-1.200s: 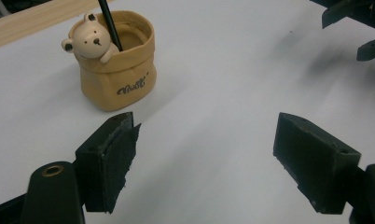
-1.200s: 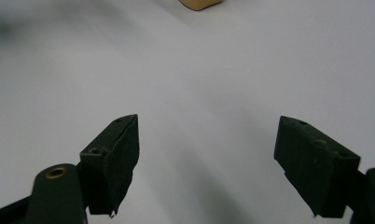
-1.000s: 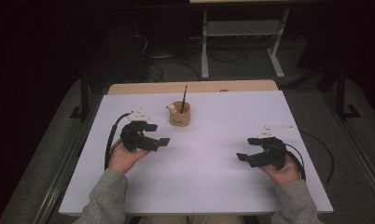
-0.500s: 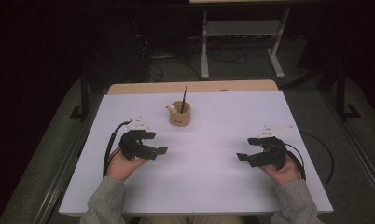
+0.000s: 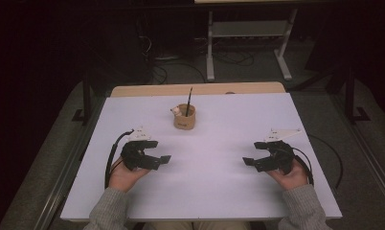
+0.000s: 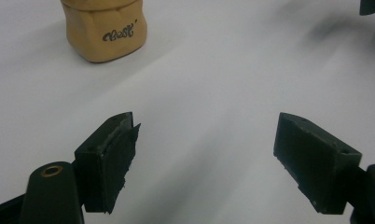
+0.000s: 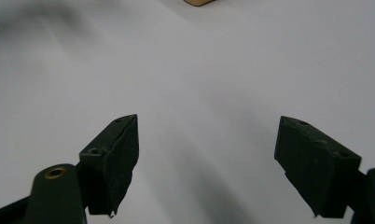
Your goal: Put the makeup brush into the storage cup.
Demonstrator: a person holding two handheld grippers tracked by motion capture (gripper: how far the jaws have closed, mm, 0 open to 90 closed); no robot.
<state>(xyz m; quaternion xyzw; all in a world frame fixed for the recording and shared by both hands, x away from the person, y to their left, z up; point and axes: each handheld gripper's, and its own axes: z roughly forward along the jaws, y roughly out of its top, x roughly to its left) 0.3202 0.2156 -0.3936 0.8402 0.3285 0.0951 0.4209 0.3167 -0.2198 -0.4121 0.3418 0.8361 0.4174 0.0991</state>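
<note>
**Two grippers wait, cup untouched**

Both our left gripper (image 5: 158, 159) and right gripper (image 5: 250, 162) rest on the table (image 5: 219, 191), jaws wide apart, holding nothing. At twelve o'clock stands the cup (image 5: 184, 118) with its brush (image 5: 188, 101). We judge reaching comes next.

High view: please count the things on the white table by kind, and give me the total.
Tan cup: 1
Dark stick standing in the cup: 1
Small white thing at the cup's rim: 1
Black grippers, jaws open: 2, the left gripper and the right gripper
Total: 5
</note>
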